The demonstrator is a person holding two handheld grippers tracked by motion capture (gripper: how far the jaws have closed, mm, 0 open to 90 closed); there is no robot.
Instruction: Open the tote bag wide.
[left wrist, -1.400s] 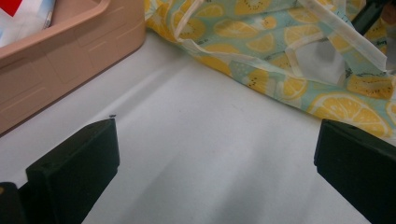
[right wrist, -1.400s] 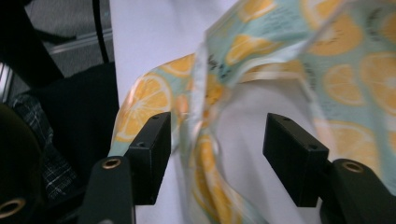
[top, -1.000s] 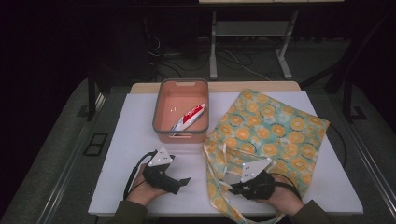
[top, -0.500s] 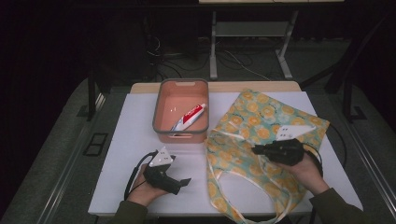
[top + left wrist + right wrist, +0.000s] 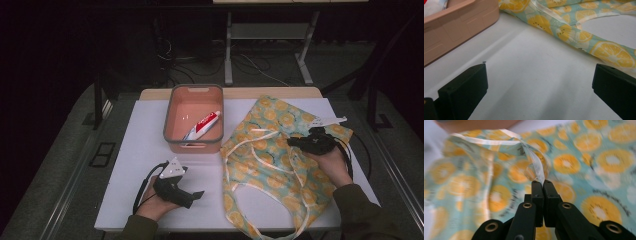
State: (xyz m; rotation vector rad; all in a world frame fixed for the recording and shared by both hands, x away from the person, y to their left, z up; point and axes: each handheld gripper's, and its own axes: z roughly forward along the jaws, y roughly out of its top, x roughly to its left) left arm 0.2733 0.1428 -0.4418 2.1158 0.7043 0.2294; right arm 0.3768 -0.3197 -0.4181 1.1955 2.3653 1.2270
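From above, the right gripper [image 5: 292,142] is pinching the pale rim of the fruit-print tote bag [image 5: 280,165], which is sprawling over the table's [image 5: 145,150] right half, apparently to open its mouth. The left gripper [image 5: 196,196] is resting near the front edge.

Left gripper view: jaws gaping over bare tabletop, the orange bin [image 5: 454,27] alongside.

Right gripper view: jaws clamping the rim tape [image 5: 537,171], lifting it.

On the white tabletop [image 5: 140,150] I count one salmon-pink plastic bin [image 5: 172,120], one red-and-white toothpaste tube [image 5: 202,125] inside it, one lemon-print fabric tote bag [image 5: 280,165], and two black tongs: left [image 5: 199,196], right [image 5: 290,141].
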